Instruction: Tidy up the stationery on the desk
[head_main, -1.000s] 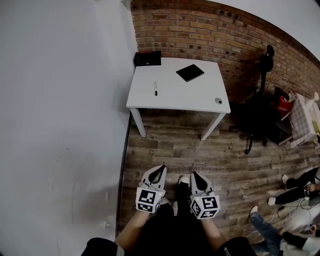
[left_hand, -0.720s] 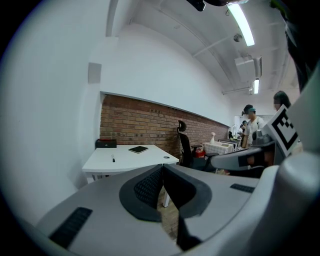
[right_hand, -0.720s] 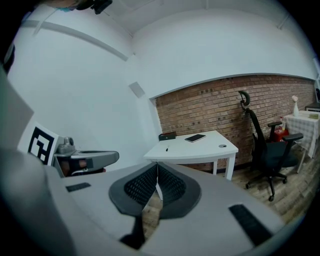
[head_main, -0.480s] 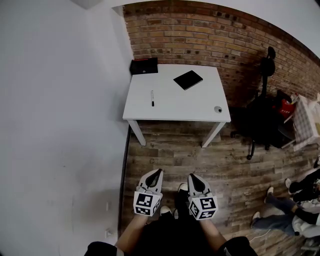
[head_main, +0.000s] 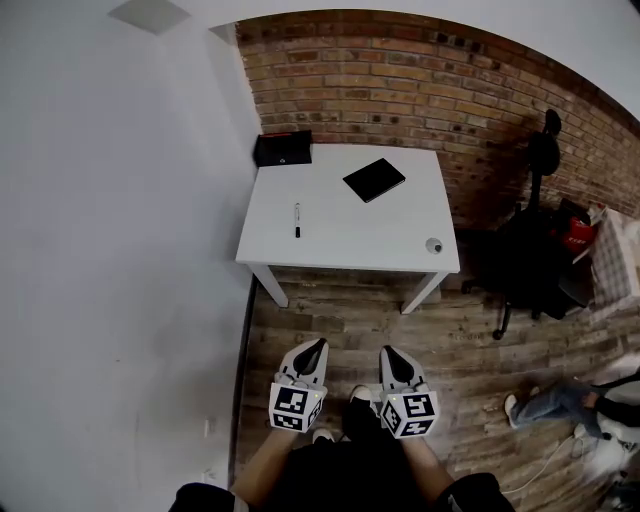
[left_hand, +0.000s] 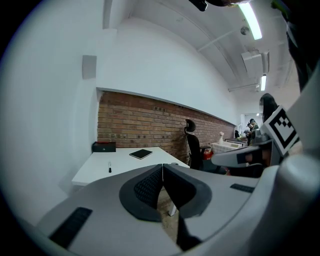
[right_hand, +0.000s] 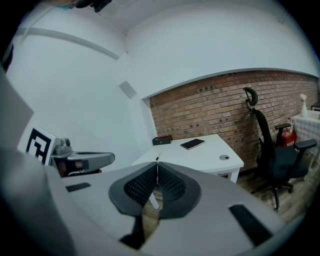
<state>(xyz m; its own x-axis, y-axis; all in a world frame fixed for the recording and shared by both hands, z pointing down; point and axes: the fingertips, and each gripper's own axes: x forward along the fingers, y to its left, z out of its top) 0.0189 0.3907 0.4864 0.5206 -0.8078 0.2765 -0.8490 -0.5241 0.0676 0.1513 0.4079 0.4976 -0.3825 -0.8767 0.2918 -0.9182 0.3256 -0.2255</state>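
Standing on wood-plank flooring, a person holds the left gripper (head_main: 316, 345) and right gripper (head_main: 386, 352) low, ribbed jaws pressed together, empty. Well ahead, a smooth white desk (head_main: 350, 235) carries a slim pen (head_main: 297, 220), flat black notebook (head_main: 374, 179) and rectangular black box (head_main: 282, 149).

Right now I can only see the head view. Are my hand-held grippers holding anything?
Observer: No. The left gripper view shows the left hand-held gripper with its jaws together and nothing between them.
Operator: What about the other one?
Observer: The right gripper view shows the right hand-held gripper with its jaws together too, and empty.
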